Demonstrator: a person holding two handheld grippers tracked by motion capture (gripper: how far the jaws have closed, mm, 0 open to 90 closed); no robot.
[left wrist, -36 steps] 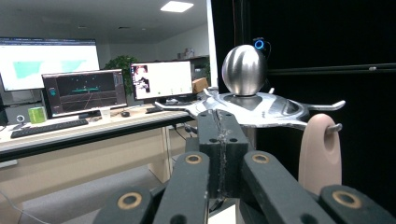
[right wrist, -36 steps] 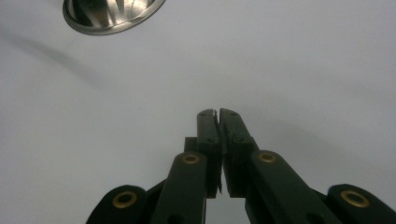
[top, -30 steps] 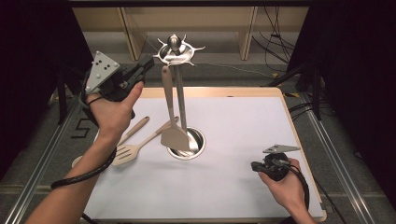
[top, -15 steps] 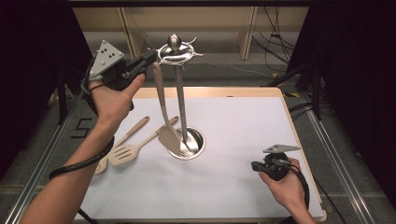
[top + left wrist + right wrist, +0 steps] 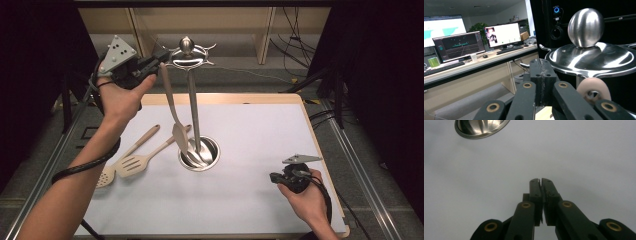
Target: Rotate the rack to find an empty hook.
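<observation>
Hanging from the chrome stand (image 5: 191,100) at upper centre: a beige spatula (image 5: 173,110), long handle, blade tilted down toward the round base. Left gripper (image 5: 159,56) sits jaws-closed beside its looped handle end. Right gripper (image 5: 274,177) lower right, jaws together, empty, over the white mat (image 5: 250,150).

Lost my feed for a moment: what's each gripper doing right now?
Left gripper: shut, up by the stand top, beside the hanging spatula; hold unclear.
Right gripper: shut, holding nothing, low over the mat.

spatula (image 5: 172,107) | beige, hangs tilted off steel rack (image 5: 191,55) hook | blade nr base
</observation>
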